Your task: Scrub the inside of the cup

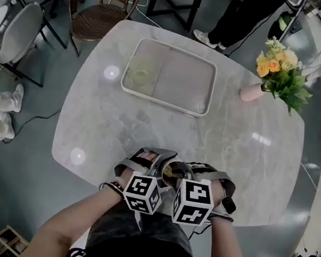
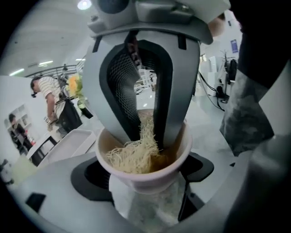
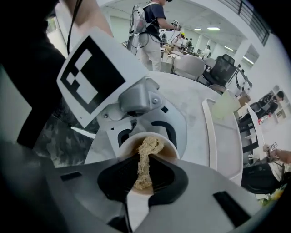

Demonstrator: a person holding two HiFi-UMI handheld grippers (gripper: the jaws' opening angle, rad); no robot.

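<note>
1. Grips the cup (image 2: 150, 179) in the left gripper (image 2: 143, 170), fingers spread wide and pressed to its sides, just over the near edge of the table (image 1: 149, 123).
2. Pinches a straw-coloured fibre scrubber (image 3: 146, 148) in the right gripper (image 3: 144, 159), fingers narrowed onto the strands and tips dipped down into the cup's mouth.
3. Looks like the scrubbing step itself, begun but not done. Calls next for working the fibres round the inner wall and down to the bottom with the cup held steady. Probably wants a firm hold, since a tapered cup could slip in so wide a grip.
4. Hides the cup's floor and much of its brownish inner wall behind fibres and fingers, so cannot tell how clean. Shows almost nothing of the cup in the head view, behind the grippers' own bodies.
5. Farther off: a white tray (image 1: 209, 72) with a pale greenish thing (image 1: 138, 73) at its left end, too faint to name. Beyond, at the right: a pink vase (image 1: 253, 93) of flowers (image 1: 280, 68).
</note>
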